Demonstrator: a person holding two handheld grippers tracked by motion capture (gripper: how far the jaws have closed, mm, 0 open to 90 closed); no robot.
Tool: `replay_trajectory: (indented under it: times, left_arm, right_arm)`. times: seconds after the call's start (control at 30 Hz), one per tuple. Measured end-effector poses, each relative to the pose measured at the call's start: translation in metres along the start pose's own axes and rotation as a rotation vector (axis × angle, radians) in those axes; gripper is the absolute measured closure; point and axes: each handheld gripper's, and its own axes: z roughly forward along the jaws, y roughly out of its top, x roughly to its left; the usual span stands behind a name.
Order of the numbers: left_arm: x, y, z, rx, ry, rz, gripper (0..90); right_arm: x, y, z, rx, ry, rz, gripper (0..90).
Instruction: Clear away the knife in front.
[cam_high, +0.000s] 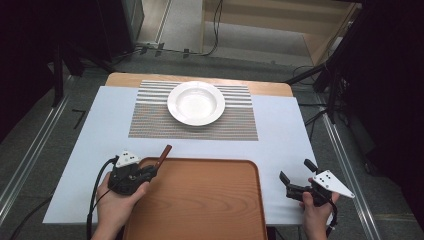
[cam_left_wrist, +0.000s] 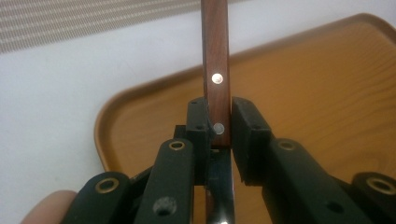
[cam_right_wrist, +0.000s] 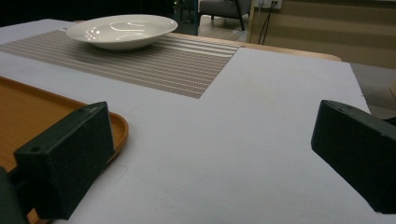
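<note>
The left gripper (cam_high: 150, 172) is held in the person's left hand (cam_high: 117, 200) at the near-left corner of the wooden tray (cam_high: 200, 200), with the forearm entering from the bottom edge of the high view. Its 2 jaws are clamped on a wooden-handled knife (cam_left_wrist: 217, 79), gripped where the handle meets the blade. In the left gripper view the brown handle, marked by 2 metal rivets, is seen rising straight up between the jaws, and the shiny blade is seen running back beneath them. In the high view the handle (cam_high: 163, 154) is angled forward and to the right, past the tray's far-left rim and over the white table cover (cam_high: 280, 130).

The right gripper (cam_high: 296, 176) is held in the right hand (cam_high: 315, 207) just beyond the tray's right edge, low over the cover. Its jaws are spread wide and nothing is held between them.

A white bowl (cam_high: 196, 103) is seen on a striped placemat (cam_high: 150, 122) at the far side of the table, well apart from both grippers.
</note>
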Motion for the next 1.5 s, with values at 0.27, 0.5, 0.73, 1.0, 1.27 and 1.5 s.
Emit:
replay_trajectory:
  times: [0.27, 0.5, 0.73, 1.0, 1.27, 1.5]
  left_arm:
    - [0.000, -0.015, 0.006, 0.030, -0.002, -0.014, 76.6]
    - [-0.001, -0.029, 0.009, 0.046, 0.001, -0.040, 76.6]
    - [-0.003, -0.035, 0.008, 0.050, 0.006, -0.049, 76.6]
    - [-0.006, -0.043, 0.007, 0.058, 0.029, -0.050, 76.5]
    - [-0.012, -0.031, 0.003, -0.008, 0.036, 0.047, 73.8]
    - [-0.010, -0.020, 0.019, 0.009, -0.083, 0.085, 89.1]
  right_arm:
    - [0.000, 0.000, 0.000, 0.001, -0.001, -0.001, 0.0]
    - [0.000, 0.000, 0.000, 0.003, -0.002, -0.001, 0.0]
    - [0.001, 0.000, 0.000, 0.004, -0.003, -0.002, 0.0]
    - [0.001, 0.000, 0.000, 0.003, -0.002, -0.005, 0.0]
    - [0.001, 0.000, 0.001, 0.003, -0.003, -0.006, 0.0]
    - [0.001, 0.000, 0.001, 0.003, -0.001, -0.003, 0.0]
